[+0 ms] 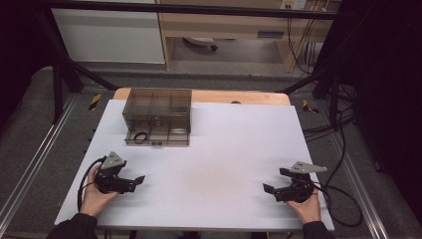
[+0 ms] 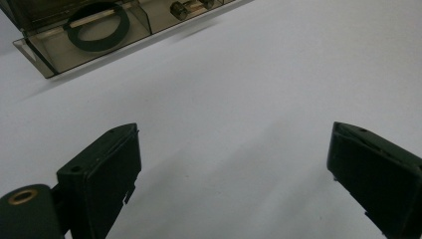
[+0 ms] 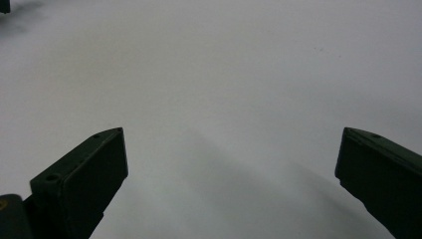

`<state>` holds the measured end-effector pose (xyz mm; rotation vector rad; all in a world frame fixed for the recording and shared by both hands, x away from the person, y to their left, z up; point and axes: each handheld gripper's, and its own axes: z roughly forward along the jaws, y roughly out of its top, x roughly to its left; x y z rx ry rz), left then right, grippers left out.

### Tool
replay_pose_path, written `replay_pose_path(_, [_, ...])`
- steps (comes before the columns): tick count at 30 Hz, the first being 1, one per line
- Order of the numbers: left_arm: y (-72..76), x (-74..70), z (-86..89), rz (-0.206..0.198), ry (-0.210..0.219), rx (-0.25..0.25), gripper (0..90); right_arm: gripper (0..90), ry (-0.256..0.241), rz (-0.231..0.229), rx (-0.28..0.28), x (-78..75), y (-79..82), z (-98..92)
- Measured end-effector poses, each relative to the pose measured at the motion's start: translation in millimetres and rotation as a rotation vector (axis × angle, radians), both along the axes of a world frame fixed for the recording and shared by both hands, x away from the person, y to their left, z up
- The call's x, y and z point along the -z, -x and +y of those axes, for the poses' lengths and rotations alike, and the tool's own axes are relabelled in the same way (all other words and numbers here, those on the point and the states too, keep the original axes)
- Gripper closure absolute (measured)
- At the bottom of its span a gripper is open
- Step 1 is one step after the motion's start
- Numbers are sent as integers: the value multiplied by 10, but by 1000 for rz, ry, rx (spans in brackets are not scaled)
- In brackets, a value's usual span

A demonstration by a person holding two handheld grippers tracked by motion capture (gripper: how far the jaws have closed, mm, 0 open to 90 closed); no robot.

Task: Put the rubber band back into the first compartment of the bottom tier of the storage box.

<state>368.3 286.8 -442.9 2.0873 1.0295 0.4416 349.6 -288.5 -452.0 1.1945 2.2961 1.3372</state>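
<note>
A smoky clear compartment box [image 1: 157, 106] stands at the back left of the white table [image 1: 214, 159], its lid open toward the front. A black ring [image 1: 140, 137] lies in the lid's left section; the left gripper view shows the same black ring [image 2: 96, 33] beside a small metal part [image 2: 179, 10]. My left gripper [image 1: 138, 180] rests near the front left, held by a hand, open with nothing between its fingers [image 2: 107, 169]. At the front right, my right gripper [image 1: 271, 186] is open too, its fingers [image 3: 89, 174] wide over bare table.
Dark frame bars [image 1: 64, 69] rise at the table's back corners. Cables [image 1: 338, 149] trail off the right side. A wooden strip [image 1: 239, 97] edges the far side of the table. Metal rails [image 1: 30, 164] run along the floor at left.
</note>
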Motion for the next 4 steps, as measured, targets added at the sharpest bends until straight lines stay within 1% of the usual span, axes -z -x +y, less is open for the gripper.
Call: replay_pose_path(4, [1,16,-9,8,-2,5,65,8,0,3,0,1,0,2])
